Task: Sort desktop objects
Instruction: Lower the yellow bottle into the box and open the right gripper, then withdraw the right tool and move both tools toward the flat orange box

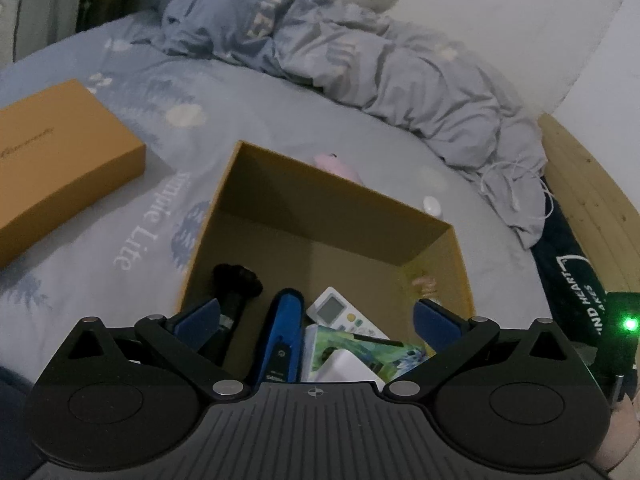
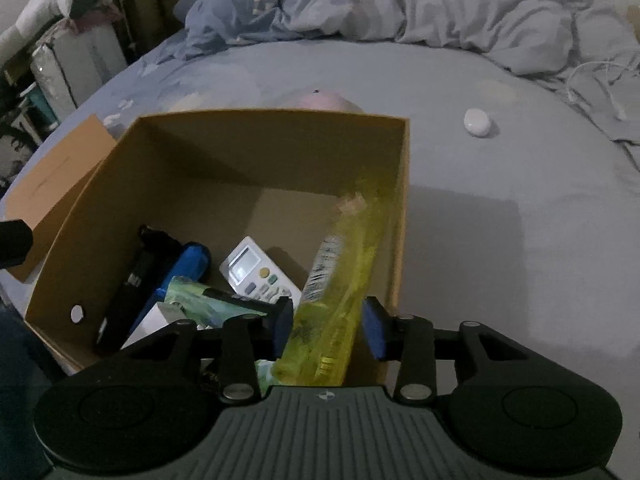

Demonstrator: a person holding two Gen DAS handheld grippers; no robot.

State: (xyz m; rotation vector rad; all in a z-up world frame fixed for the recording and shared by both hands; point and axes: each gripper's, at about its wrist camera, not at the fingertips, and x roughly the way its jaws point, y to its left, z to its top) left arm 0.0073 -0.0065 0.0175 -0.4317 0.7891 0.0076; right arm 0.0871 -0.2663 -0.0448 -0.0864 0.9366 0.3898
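Right gripper, lower centre of right wrist view: yellow translucent packet between blue pads, leaning on right inner wall of cardboard box. Jaws slightly parted; right pad looks clear of packet, left pad touching or nearly so; likely release underway.

Step well done: part fingers fully, lift straight out, avoid snagging packet.

Left gripper, lower centre of left wrist view: spread wide, empty, over box contents: blue stapler, remote control.

Farther: small white round object, upper right, on bedsheet, unsorted.
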